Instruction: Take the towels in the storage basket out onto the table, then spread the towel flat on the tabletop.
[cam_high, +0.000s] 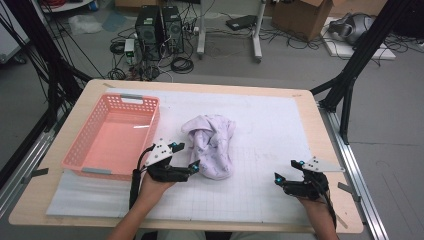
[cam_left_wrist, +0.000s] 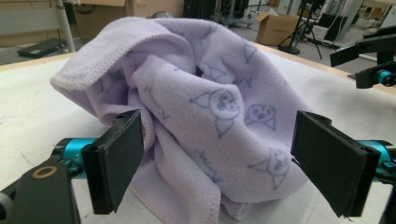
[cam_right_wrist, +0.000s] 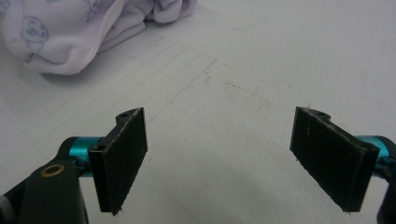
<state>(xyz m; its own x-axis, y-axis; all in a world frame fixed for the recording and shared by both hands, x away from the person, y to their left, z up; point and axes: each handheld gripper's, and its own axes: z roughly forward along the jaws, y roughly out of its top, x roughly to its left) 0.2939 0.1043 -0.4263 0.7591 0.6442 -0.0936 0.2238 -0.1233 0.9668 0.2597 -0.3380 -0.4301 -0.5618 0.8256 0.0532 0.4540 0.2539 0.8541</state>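
While the lilac towel (cam_left_wrist: 205, 116) lies crumpled outside the pink basket (cam_high: 112, 135), left gripper (cam_left_wrist: 217, 161) straddles it, jaws apart; right gripper (cam_right_wrist: 231, 158) idle, agape. Nothing grasped yet.

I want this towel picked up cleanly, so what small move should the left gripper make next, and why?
Probably ease the left gripper forward and close it: its jaws stand open, straddling the crumpled towel without pinching it.

No readable text; towel (cam_left_wrist: 210, 121) print shows only cartoon faces, illegible squiggles.
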